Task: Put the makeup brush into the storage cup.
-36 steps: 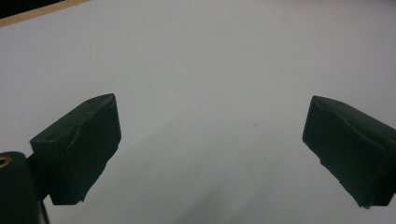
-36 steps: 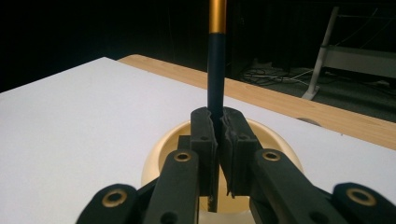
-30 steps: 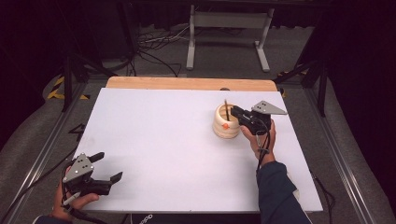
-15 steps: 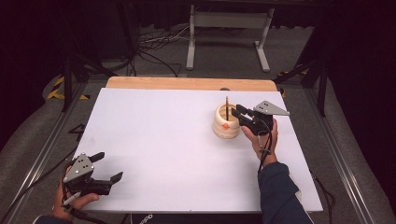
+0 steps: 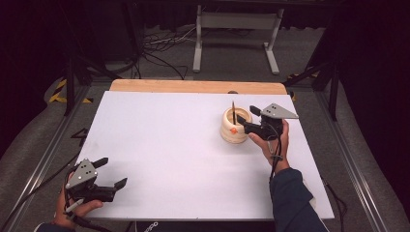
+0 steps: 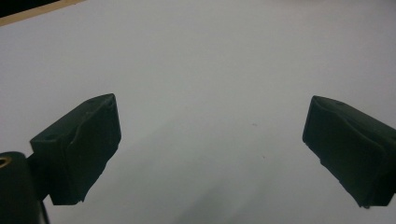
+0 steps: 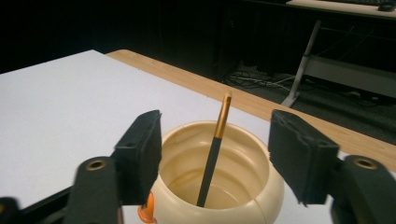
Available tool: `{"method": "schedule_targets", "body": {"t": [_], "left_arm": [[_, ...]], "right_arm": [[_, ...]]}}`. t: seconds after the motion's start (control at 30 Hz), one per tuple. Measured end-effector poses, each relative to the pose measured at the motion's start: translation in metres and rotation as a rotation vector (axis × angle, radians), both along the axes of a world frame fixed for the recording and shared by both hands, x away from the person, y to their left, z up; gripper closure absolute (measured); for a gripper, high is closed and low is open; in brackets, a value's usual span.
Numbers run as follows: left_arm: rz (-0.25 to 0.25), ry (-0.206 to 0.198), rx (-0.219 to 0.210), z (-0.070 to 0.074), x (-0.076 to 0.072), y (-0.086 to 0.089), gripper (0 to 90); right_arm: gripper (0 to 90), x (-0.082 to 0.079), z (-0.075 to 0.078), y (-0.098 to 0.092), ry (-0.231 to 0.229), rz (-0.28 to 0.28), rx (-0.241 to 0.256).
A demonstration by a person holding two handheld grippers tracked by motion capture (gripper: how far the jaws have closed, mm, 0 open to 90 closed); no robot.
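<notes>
A cream round pot (image 5: 235,126) with an orange spot on its side stands on the white table (image 5: 183,159) at the right. A black pen with a gold tip (image 5: 233,112) leans upright inside it. My right gripper (image 5: 245,119) is open just right of the pot, jaws by its rim; in the right gripper view the pot (image 7: 233,186) and pen (image 7: 215,144) sit between and beyond the jaws of that gripper (image 7: 215,154), untouched. My left gripper (image 5: 110,173) rests open near the front left corner, and the left gripper view has it (image 6: 210,144) over bare table.
A wooden strip (image 5: 198,86) runs along the table's far edge. Beyond it are a metal stand's legs (image 5: 237,43) and cables (image 5: 159,48) on the floor. A cable trails from the right gripper along the person's sleeve (image 5: 290,198).
The right gripper has drawn back slightly from the pot toward the right, with its jaws open and the pen left standing inside. The left gripper has not moved.
</notes>
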State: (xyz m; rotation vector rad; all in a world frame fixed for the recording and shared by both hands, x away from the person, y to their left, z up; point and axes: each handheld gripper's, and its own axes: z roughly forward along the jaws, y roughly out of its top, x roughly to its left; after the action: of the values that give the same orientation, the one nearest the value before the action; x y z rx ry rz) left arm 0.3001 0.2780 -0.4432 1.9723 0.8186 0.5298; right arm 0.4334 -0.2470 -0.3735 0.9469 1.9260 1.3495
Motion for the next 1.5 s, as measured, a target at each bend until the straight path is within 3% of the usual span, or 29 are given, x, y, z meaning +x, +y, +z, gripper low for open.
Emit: {"method": "schedule_targets", "body": {"t": [0.37, 0.5, 0.87, 1.5], "left_arm": [[-0.001, 0.004, -0.004, 0.0, 0.0, -0.001, 5.1], [0.0, 0.001, -0.001, 0.0, 0.0, 0.0, 5.1], [0.002, 0.0, 0.002, 0.0, 0.0, 0.0, 5.1], [0.003, 0.001, 0.006, 0.0, 0.0, 0.0, 5.0]], "right_arm": [[10.2, -0.004, 0.005, 0.001, -0.031, -0.022, -0.001], [7.4, -0.006, 0.007, 0.002, -0.037, -0.031, -0.029], [6.2, -0.013, 0.016, 0.002, -0.053, -0.037, -0.062], [6.8, -0.027, 0.027, -0.013, -0.037, -0.052, -0.133]]}}
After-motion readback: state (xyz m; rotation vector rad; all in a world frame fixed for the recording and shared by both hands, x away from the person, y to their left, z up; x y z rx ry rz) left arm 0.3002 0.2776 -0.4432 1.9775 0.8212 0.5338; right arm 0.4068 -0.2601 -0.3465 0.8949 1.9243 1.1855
